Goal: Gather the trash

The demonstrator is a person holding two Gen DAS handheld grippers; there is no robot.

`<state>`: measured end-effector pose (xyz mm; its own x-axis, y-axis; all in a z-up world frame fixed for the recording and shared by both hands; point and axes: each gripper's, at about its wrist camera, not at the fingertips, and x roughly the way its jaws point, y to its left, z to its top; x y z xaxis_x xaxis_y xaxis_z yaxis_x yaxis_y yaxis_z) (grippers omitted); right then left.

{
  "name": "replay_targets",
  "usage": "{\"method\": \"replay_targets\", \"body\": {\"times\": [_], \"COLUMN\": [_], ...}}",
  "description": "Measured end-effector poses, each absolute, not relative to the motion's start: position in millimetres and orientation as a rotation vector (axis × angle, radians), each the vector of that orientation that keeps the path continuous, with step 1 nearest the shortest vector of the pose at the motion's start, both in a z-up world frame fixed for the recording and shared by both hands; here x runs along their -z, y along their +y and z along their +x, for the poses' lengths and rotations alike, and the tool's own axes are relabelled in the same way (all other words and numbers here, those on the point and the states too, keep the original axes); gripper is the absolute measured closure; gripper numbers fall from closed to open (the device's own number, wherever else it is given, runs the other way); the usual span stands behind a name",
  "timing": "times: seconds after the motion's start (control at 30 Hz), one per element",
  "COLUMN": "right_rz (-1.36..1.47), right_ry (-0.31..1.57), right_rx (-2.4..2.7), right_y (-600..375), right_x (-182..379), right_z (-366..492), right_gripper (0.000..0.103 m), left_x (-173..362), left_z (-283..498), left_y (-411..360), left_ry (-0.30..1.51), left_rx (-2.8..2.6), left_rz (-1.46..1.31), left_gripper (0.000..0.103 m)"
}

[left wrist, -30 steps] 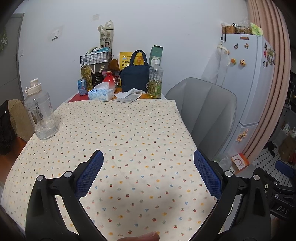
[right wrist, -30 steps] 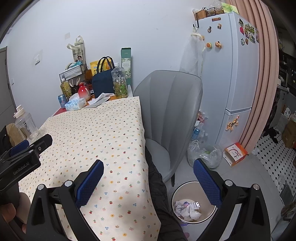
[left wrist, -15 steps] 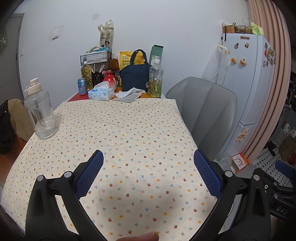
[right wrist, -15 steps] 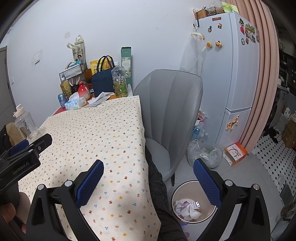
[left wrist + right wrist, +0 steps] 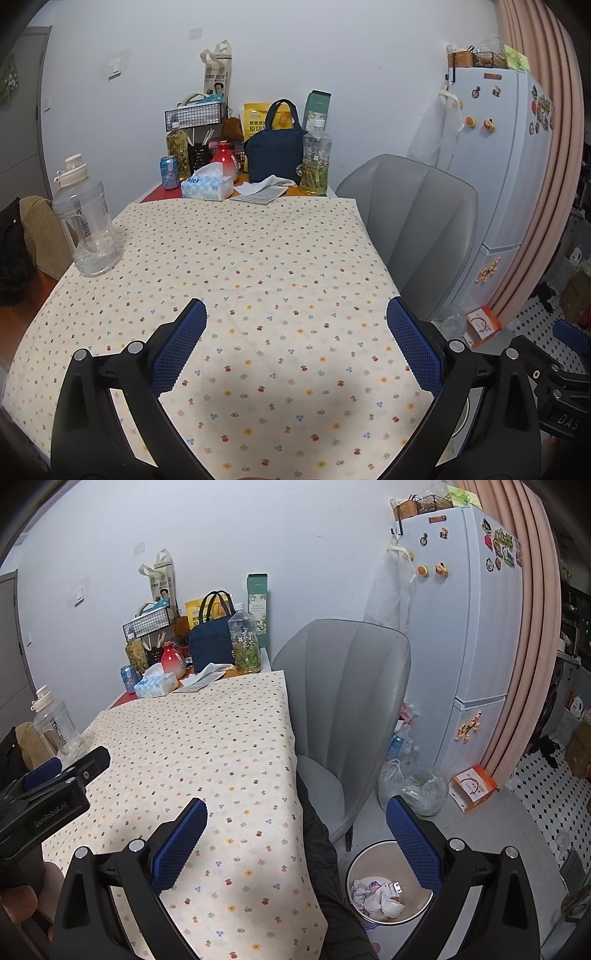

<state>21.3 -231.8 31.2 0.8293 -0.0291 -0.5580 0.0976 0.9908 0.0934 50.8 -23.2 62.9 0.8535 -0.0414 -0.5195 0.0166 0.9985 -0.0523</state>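
Note:
My left gripper [image 5: 295, 325] hovers open over the near part of the flower-print tablecloth [image 5: 240, 258], nothing between its blue pads. My right gripper [image 5: 295, 812] is open too, held past the table's right edge above the floor. Below it a round trash bin [image 5: 354, 864] on the floor holds crumpled paper and wrappers [image 5: 376, 897]. At the table's far end lie a crumpled white tissue [image 5: 267, 182] and a printed paper sheet [image 5: 260, 194]. The left gripper's body [image 5: 48, 794] shows at the left of the right wrist view.
A big clear water jug [image 5: 86, 225] stands at the table's left edge. The far end holds a tissue box [image 5: 207, 186], a soda can [image 5: 169, 172], tea bottles [image 5: 315, 162], a red flask [image 5: 223, 162] and a navy bag [image 5: 275, 153]. A grey chair [image 5: 347, 709], fridge [image 5: 465, 635] and plastic bags [image 5: 413, 782] are at right.

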Motion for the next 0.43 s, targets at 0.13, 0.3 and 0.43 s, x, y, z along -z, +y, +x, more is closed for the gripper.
{"method": "replay_targets", "body": {"times": [0.13,0.3,0.43], "right_rz": [0.115,0.111,0.112], "right_ry": [0.589,0.588,0.589], "right_rx": [0.062,0.059,0.059], "right_y": [-227.8,-226.1,-225.7], "right_x": [-32.5,-33.6,-33.4], "right_z": [20.9,19.9,19.6], "right_gripper": [0.008,0.008,0.008], "left_x": [-62.6,-62.8,-63.2], "left_z": [50.1,49.2,48.7], "left_y": [-20.7,-16.5,-17.7], "left_ry": [0.548,0.548,0.548], "left_rx": [0.027,0.027,0.027], "left_rz": [-0.048,-0.055,-0.054], "left_gripper": [0.006,0.006,0.006]}}
